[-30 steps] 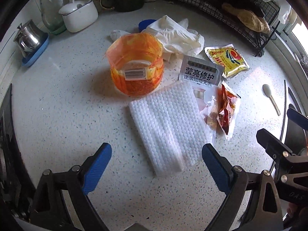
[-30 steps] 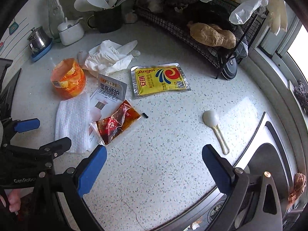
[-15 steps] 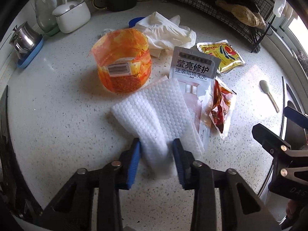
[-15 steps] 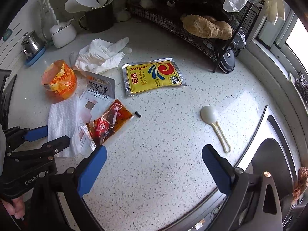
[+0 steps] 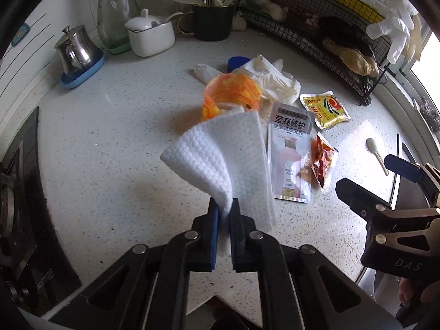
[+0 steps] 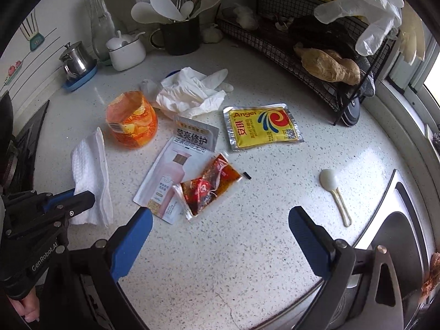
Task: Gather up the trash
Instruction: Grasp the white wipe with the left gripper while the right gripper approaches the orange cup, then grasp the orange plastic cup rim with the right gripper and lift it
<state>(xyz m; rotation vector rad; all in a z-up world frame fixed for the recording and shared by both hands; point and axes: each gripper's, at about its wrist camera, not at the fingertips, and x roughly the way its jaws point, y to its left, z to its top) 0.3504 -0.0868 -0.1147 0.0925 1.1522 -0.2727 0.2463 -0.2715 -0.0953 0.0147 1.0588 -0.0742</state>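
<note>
Here left claw (image 5: 225,206) pinches the white wipe (image 5: 220,151); right claw (image 6: 220,220) gapes, holding nothing

Both fisheye views look steeply down from close above the speckled white stone countertop (image 5: 110,143), facing the black utensil mug (image 6: 180,34) at its back. The left wrist view sits left of the orange crumpled plastic cup (image 5: 231,93), the right wrist view further right; both share that cup (image 6: 132,121) and the mug (image 5: 211,22)
</note>
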